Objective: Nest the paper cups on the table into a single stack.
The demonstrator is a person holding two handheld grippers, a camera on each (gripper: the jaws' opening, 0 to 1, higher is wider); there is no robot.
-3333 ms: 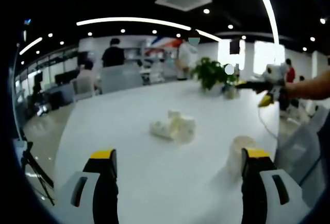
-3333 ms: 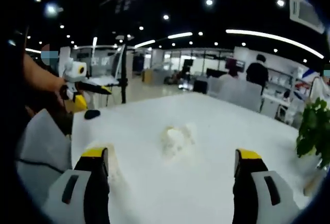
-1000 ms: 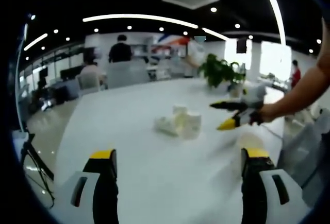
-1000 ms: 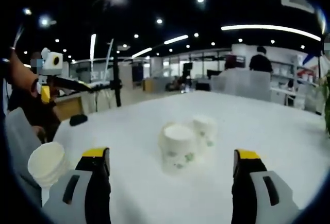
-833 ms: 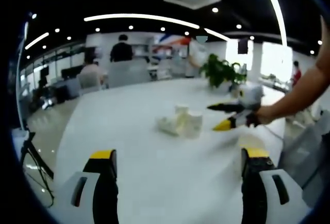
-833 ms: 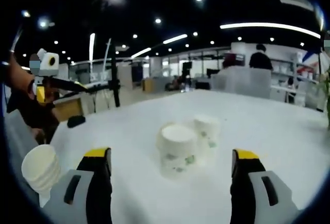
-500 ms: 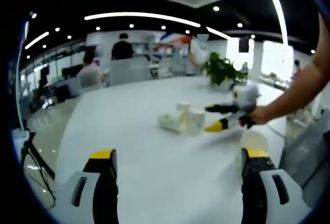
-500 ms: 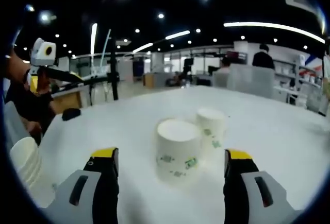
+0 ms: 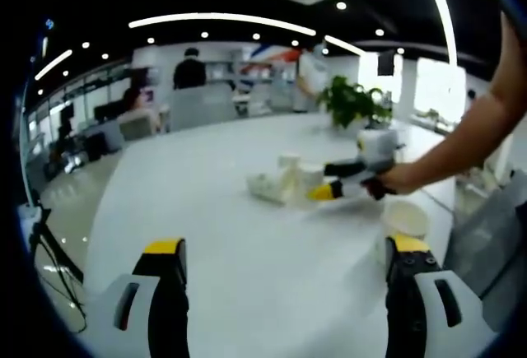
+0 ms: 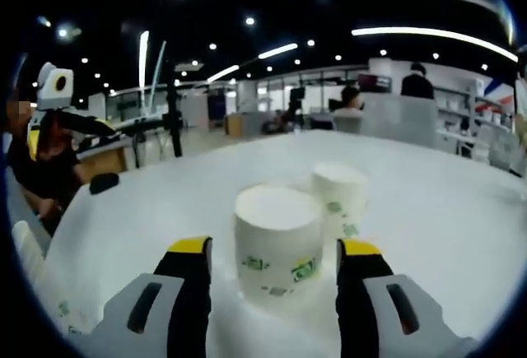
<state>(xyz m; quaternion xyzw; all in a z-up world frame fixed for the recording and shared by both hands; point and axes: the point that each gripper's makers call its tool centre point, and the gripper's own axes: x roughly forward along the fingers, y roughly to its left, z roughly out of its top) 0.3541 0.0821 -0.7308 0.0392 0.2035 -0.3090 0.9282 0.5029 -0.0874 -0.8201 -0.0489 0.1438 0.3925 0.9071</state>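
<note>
Office ceiling lights and a vent hang over a long white table [image 9: 206,210] in the left gripper view, with people and a plant [image 9: 352,103] at the far end. Near the bottom, the left tool [image 9: 284,263] has its jaws spread wide, nothing between them. Toward the middle of the table sits a cluster of cups [image 9: 284,183], some upright and at least one lying on its side. From the right, a person's arm [image 9: 461,140] reaches in, holding the right tool [image 9: 323,182], whose yellow tips are at the cluster's right edge. Another cup [image 9: 405,222] stands near the right side, just beyond the left tool's right jaw.

White table [image 10: 445,210] fills the lower half of the right gripper view, with desks and seated people far behind. The right tool [image 10: 272,253] has its jaws partly drawn in on either side of an upturned cup [image 10: 278,251] with green marks on it; whether the jaws touch its wall I cannot tell. A second upturned cup [image 10: 341,197] stands just behind it to the right, very near or touching. At far left the left tool [image 10: 62,107] shows, raised above the table edge, and a dark small object [image 10: 104,182] lies on the table near it.
</note>
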